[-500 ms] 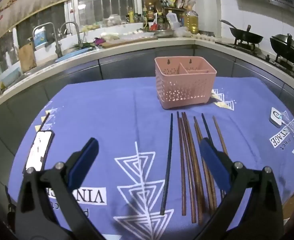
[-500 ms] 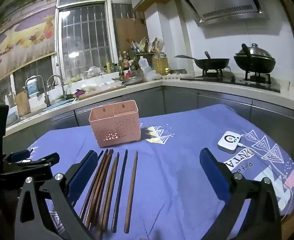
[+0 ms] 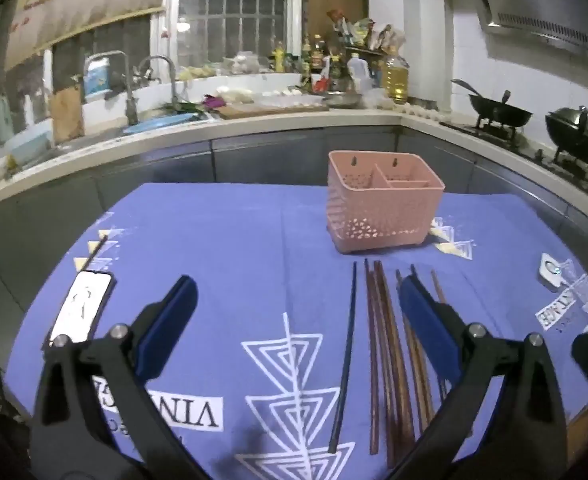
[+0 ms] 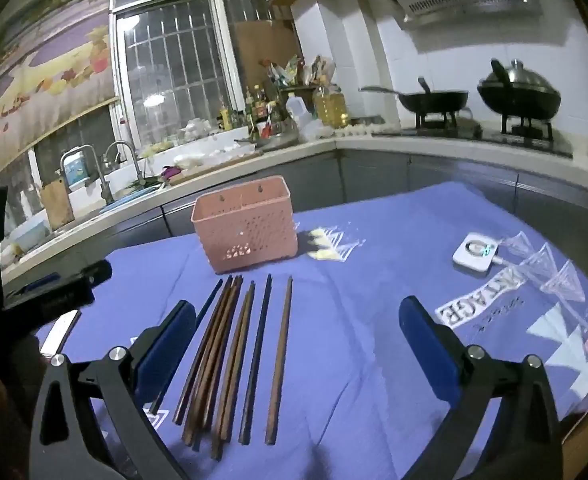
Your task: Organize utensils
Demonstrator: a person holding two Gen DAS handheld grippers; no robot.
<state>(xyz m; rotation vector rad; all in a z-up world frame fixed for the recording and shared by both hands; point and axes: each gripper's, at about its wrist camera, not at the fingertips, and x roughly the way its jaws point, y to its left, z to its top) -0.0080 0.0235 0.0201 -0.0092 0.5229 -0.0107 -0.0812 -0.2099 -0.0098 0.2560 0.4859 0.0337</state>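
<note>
Kitchen bench (image 3: 222, 248): both grippers (image 3: 294, 320) (image 4: 294, 340) spread, empty. Pinch one chopstick (image 4: 280, 360) mid-length, drop upright into pink caddy (image 4: 246, 228).

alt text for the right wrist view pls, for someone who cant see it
A row of chopsticks, brown and black, lies on a purple tablecloth in front of a pink basket. The open, empty right claw hovers in the foreground, with a small white device to the right and a kitchen counter behind.
</note>
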